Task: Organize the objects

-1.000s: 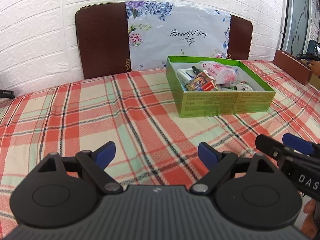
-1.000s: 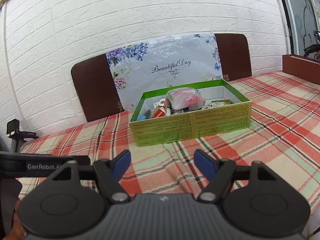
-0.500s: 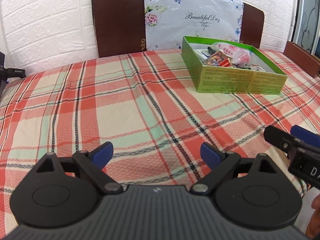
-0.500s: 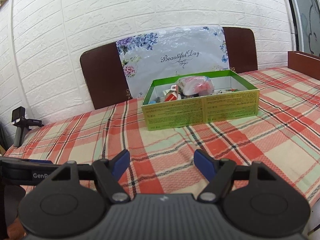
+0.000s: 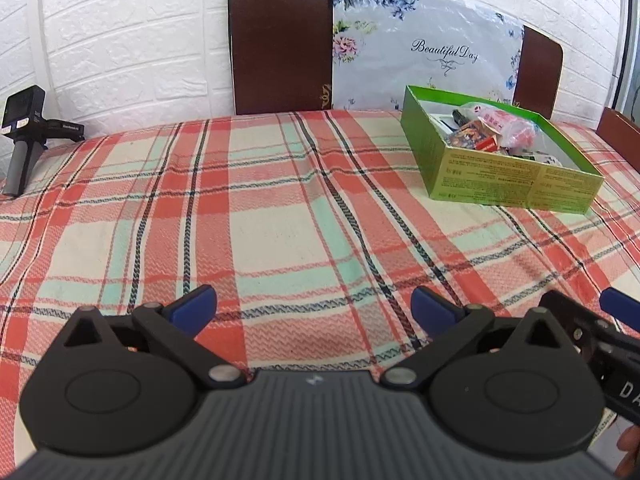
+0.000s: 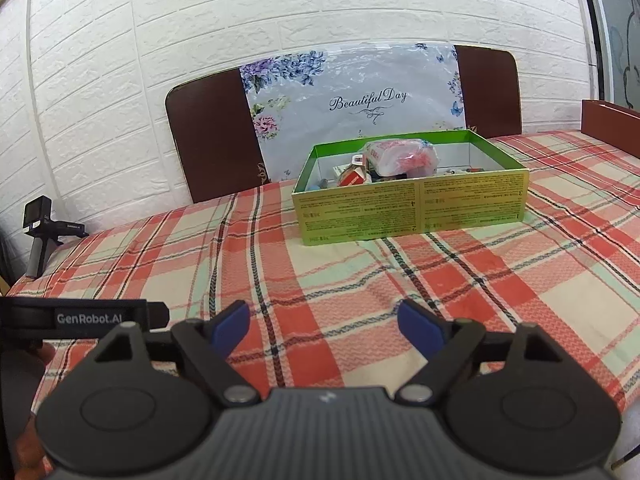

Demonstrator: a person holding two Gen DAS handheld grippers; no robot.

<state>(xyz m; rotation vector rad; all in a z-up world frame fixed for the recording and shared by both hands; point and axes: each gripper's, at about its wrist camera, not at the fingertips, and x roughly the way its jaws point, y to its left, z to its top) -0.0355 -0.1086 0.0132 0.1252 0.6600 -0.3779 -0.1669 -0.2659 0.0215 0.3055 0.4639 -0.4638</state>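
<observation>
One green box (image 6: 408, 208) sits on the plaid-covered desk (image 5: 280, 224), toward the far right corner and just in front of the floral board. It is open at the top and holds a heap of small things: a clear plastic bag (image 6: 400, 156) with pink and red contents lies on top, a small red-and-white carton (image 6: 354, 178) leans beside it, and a dark printed packet (image 5: 470, 136) shows from the left wrist view. Further bits lie lower in the box, but they are too small and crowded to name with any certainty. The box's long printed side faces the near edge of the desk.

Both claws are well apart from the box, over the near edge. The left claw (image 5: 314, 308) is spread wide, its blue pads apart with only checked cloth between them. The right claw (image 6: 322, 326) is likewise spread and grips nothing. From the left wrist view the right claw appears at the right margin.

Behind the box, the floral board (image 6: 352, 112), lettered "Beautiful Day", leans against a white brick wall (image 6: 280, 12) with a dark brown panel (image 5: 280, 44) behind it. A small black camera on a grip (image 5: 22, 136) stands at the far left corner of the desk. A brown wooden tray (image 6: 610, 124) sits at the far right edge.
</observation>
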